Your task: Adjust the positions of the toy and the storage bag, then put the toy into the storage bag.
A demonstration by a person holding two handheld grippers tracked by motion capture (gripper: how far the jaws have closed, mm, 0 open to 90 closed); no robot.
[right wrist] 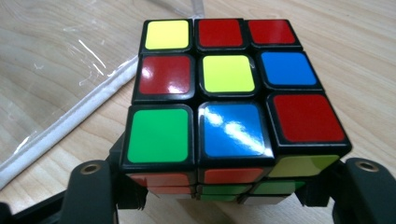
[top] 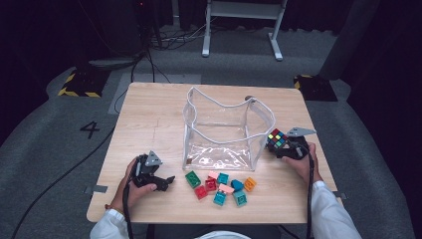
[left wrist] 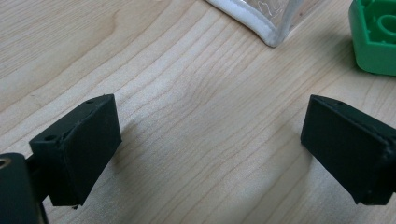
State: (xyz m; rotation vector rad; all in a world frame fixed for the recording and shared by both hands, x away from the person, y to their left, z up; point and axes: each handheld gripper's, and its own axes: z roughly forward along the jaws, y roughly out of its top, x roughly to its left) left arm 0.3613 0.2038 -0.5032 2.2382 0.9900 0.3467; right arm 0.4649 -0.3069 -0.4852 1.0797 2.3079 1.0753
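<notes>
The right gripper (top: 285, 148) holds a puzzle cube (right wrist: 224, 98) between its jaws just beside the clear bag (top: 226, 130) on the surface, where the cube could catch the floppy rim and slip, while the left gripper (top: 158, 180) rests wide open near scattered toy blocks (top: 221, 185).

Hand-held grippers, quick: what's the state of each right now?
Left hand-held gripper: open, empty, over the wooden table.
Right hand-held gripper: closed on the Rubik's cube.

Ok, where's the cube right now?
The cube is clamped in the right gripper, at the right in the high view, just outside the clear bag near its right wall.
</notes>
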